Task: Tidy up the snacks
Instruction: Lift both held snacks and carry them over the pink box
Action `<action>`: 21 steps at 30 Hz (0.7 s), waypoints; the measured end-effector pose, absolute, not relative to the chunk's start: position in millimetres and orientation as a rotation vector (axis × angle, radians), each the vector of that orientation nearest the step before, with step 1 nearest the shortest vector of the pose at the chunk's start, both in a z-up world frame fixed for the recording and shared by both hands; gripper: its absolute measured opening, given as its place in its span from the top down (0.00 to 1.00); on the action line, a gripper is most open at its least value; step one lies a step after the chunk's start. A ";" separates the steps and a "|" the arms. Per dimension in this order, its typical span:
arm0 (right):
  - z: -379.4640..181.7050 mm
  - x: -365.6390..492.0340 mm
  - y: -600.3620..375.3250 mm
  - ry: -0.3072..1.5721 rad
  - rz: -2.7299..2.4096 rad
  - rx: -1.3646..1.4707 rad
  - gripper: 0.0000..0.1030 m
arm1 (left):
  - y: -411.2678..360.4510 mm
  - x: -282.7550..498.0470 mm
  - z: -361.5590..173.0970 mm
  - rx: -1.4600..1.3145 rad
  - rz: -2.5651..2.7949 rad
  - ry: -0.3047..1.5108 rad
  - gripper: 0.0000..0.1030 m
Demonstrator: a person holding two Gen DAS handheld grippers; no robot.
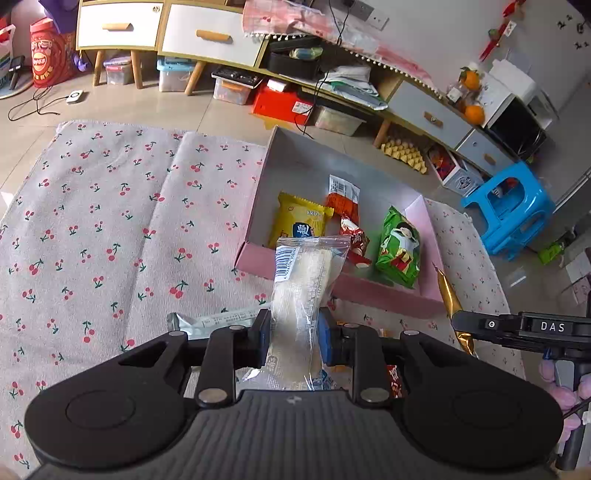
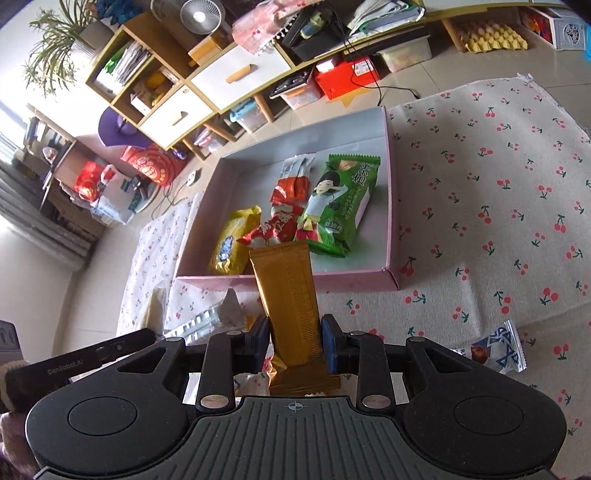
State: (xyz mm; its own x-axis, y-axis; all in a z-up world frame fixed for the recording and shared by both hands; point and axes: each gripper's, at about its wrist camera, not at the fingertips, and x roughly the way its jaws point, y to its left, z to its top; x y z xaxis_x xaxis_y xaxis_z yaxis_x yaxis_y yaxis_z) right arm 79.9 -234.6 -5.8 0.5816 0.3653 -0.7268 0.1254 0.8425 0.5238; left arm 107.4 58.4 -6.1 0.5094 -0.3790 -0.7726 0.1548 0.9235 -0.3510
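Note:
A shallow pink box with a grey floor lies on the cherry-print cloth. Inside it are a yellow packet, a red-and-white packet, an orange packet and a green packet. My left gripper is shut on a clear long snack pack, held up just short of the box's near wall. Closed on a gold wrapped bar, my right gripper holds it before the same wall.
A silver-grey packet lies on the cloth near the grippers, and a blue-and-white packet lies at the right. A blue stool stands right of the box. Low cabinets and storage bins line the floor behind.

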 end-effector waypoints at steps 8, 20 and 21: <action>-7.6 108.9 -236.0 0.869 0.122 0.681 0.72 | 42.0 136.7 -15.3 -0.285 -0.271 0.931 0.77; -27.2 141.5 -240.0 0.769 0.100 0.803 0.72 | 16.5 174.0 -21.9 -0.222 -0.264 0.843 0.77; -31.0 143.6 -240.9 0.763 0.095 0.818 0.72 | 16.0 175.8 -24.6 -0.226 -0.259 0.839 0.77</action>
State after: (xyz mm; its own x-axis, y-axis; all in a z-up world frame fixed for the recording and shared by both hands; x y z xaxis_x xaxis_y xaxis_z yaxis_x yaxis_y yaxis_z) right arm 143.6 -240.9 -31.0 0.7341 0.3567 -0.5778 0.2044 0.6954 0.6890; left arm 175.8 16.0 -24.6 0.6405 -0.3136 -0.7010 0.1367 0.9448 -0.2977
